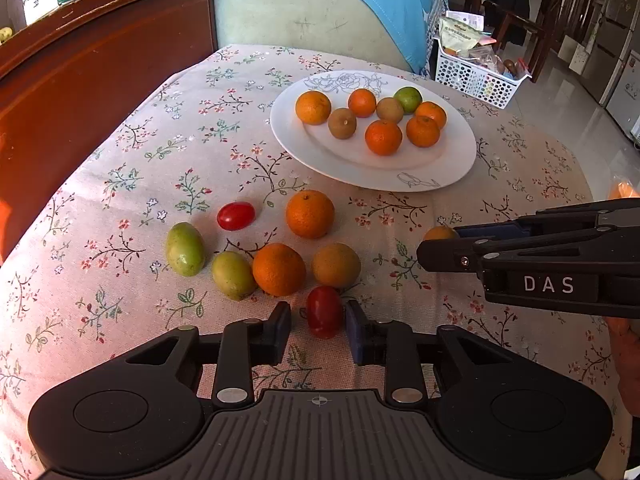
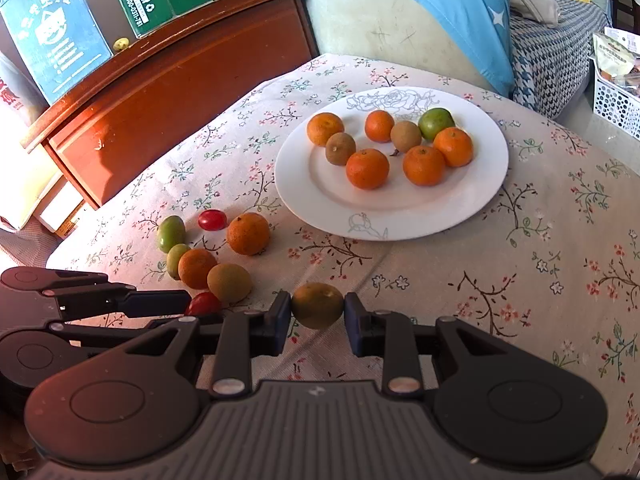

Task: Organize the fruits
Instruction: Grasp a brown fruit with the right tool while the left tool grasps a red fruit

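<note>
The left gripper (image 1: 318, 326) sits low over the counter (image 1: 500, 240) with a red cherry tomato (image 1: 325, 312) between its fingers. The right pad touches the tomato's side, the left pad stands a little apart from it — the jaws are narrow but not closed on it. Just ahead of this gripper lies a loose cluster: an orange mandarin (image 1: 279, 269) beside a brownish-yellow fruit (image 1: 336, 265), a yellow-green fruit (image 1: 233, 275) to the left of those, and a green oval fruit (image 1: 185, 249) farther left. Beyond them lie another mandarin (image 1: 310, 214) and a second cherry tomato (image 1: 236, 216).

The right gripper (image 2: 317, 314) is closed on a dull orange fruit (image 2: 317, 305), both pads pressed against its sides; whether the fruit rests on the flowered cloth or is lifted cannot be told. In the left wrist view this gripper reaches in from the right, the fruit barely showing past its fingertip.

Farther ahead of both grippers stands a white plate (image 2: 320, 192) — on it five mandarins, two brown fruits and one green fruit, grouped toward its far half.
</note>
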A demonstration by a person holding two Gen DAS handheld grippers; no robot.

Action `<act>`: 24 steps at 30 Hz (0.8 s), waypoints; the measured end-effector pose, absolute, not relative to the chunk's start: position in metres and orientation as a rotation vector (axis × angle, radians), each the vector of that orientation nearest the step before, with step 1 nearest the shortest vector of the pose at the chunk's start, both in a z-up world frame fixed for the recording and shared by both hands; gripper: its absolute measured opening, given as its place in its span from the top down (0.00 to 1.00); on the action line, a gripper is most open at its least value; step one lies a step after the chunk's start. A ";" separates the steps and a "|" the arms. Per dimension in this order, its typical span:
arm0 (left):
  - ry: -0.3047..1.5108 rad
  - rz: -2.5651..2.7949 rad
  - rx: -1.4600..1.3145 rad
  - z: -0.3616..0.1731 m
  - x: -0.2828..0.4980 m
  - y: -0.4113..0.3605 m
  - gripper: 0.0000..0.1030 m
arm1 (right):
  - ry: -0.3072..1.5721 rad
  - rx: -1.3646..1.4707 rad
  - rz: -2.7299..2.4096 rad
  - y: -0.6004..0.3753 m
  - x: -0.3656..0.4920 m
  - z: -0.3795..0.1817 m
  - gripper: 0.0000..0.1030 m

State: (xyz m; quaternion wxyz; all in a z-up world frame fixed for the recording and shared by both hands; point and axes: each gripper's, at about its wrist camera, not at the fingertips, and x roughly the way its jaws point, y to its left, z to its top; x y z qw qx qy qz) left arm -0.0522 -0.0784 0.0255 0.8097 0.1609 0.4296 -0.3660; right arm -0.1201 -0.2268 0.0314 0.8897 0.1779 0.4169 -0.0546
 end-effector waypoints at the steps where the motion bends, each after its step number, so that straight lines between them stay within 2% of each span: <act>1: 0.918 -0.789 0.338 0.026 -0.052 -0.078 0.80 | 0.868 0.372 -0.112 -0.227 -0.120 0.031 0.72; 3: 0.911 -0.790 0.342 0.027 -0.054 -0.079 0.83 | 0.868 0.373 -0.114 -0.227 -0.120 0.031 0.72; 24: 0.815 -0.779 0.277 0.055 -0.054 -0.080 0.83 | 0.812 0.417 -0.111 -0.233 -0.120 0.044 0.72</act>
